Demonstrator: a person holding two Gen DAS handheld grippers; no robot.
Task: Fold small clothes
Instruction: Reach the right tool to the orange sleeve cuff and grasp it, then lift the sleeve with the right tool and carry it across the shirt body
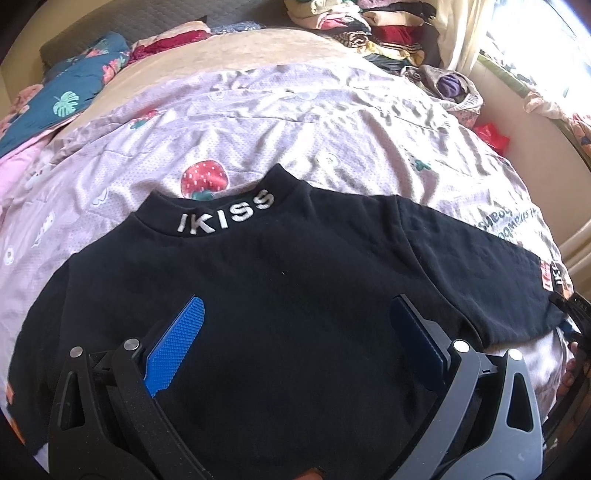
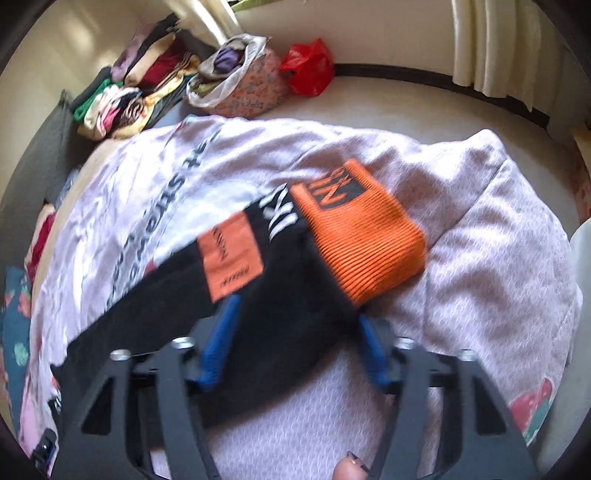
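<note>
Left wrist view: the camera sits just behind the left gripper (image 1: 291, 332), looks steeply down and forward along its two fingers, and is close above the chest of a black sweatshirt (image 1: 295, 266) spread on a pink strawberry-print quilt (image 1: 258, 122); the collar points away from the lens. Right wrist view: the camera sits behind the right gripper (image 2: 295, 328), likewise tilted down, close over the sweatshirt's sleeve (image 2: 288, 295) and orange ribbed cuff (image 2: 365, 236); this frame is motion-blurred. Shared field: the same sleeve end at the right edge of the left view, the quilt, the floral fabric bag (image 1: 458, 92) (image 2: 243, 85), the red plastic bag (image 1: 493, 134) (image 2: 308, 66), and the stack of folded clothes (image 1: 365, 29) (image 2: 133, 96).
</note>
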